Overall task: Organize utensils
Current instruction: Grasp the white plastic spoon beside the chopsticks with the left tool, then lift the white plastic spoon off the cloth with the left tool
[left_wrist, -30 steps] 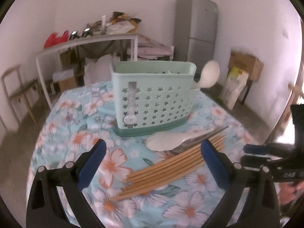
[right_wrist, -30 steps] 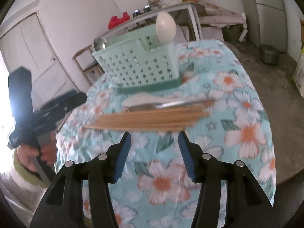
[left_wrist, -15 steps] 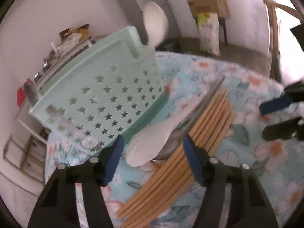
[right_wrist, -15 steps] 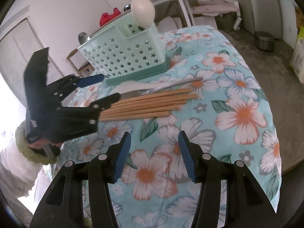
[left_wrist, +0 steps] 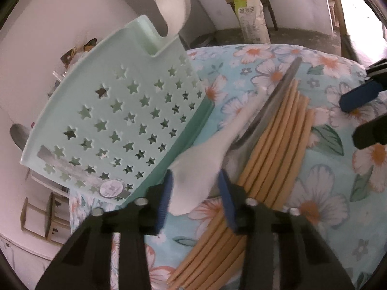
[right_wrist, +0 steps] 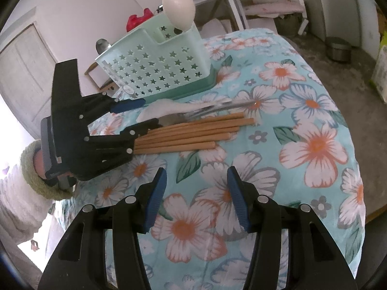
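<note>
The mint star-holed caddy (right_wrist: 154,72) stands on the floral tablecloth (right_wrist: 302,130), a white spoon (right_wrist: 178,8) upright in its end pocket. Beside it lie a white rice paddle (left_wrist: 200,166), a metal utensil (left_wrist: 273,104) and wooden chopsticks (right_wrist: 183,134). The left gripper (left_wrist: 194,194) is closing around the paddle's bowl; the right gripper (right_wrist: 197,197) hangs parted, empty

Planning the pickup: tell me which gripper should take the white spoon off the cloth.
Left. The left gripper already has the white spoon between its closing jaws, while the right gripper hovers open over bare tablecloth.
</note>
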